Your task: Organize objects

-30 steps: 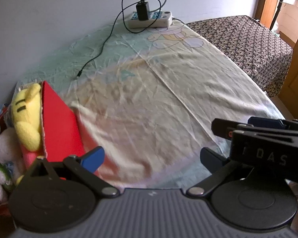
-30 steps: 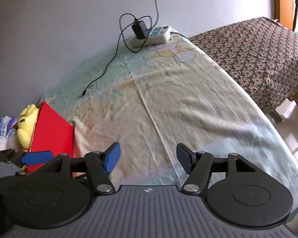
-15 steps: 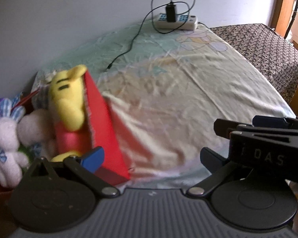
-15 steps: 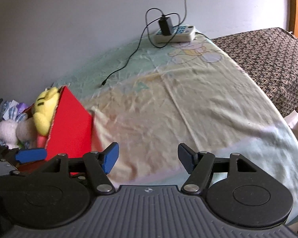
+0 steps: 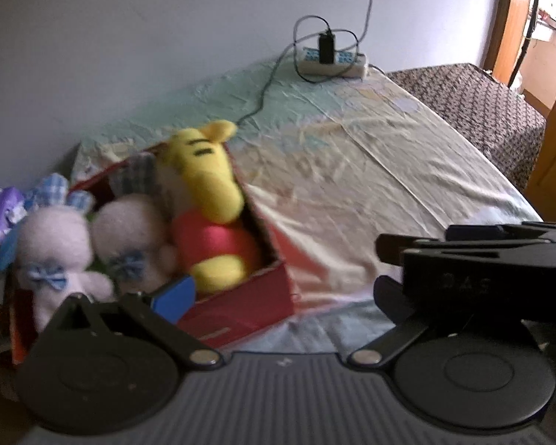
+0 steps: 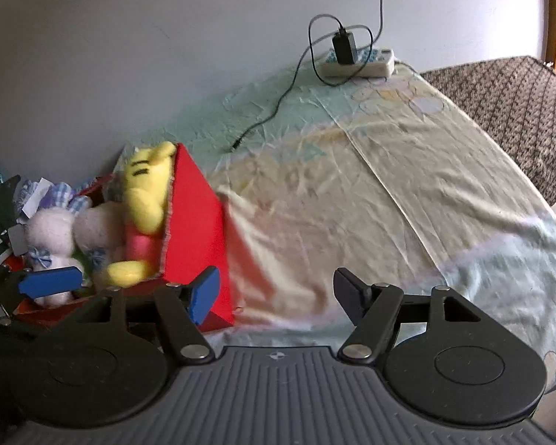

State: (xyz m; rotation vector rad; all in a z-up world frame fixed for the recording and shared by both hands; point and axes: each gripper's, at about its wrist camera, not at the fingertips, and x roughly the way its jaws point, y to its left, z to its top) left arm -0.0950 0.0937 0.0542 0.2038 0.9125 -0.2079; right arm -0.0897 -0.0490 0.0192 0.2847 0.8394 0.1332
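A red box (image 5: 241, 315) stands at the left end of the bed, holding a yellow bear plush (image 5: 204, 185) in a red shirt and two white bunny plushes (image 5: 52, 244). My left gripper (image 5: 278, 293) is open and empty just in front of the box's near corner. In the right wrist view the red box (image 6: 194, 230) and the bear (image 6: 144, 193) lie left of my right gripper (image 6: 276, 293). Its jaws are opening over bare sheet with nothing between them. The left gripper's blue finger (image 6: 50, 282) shows at that view's left edge.
A pale printed sheet (image 6: 352, 204) covers the bed. A power strip (image 6: 359, 61) with a black charger sits at the far edge by the wall, its cable trailing toward the box. A brown patterned cloth (image 5: 482, 104) lies to the right. Clutter (image 5: 0, 215) sits left of the box.
Both views have swung left. The red box and its plush toys have slid from the left edge toward the middle, showing the box's inside. The right jaws stand slightly wider.
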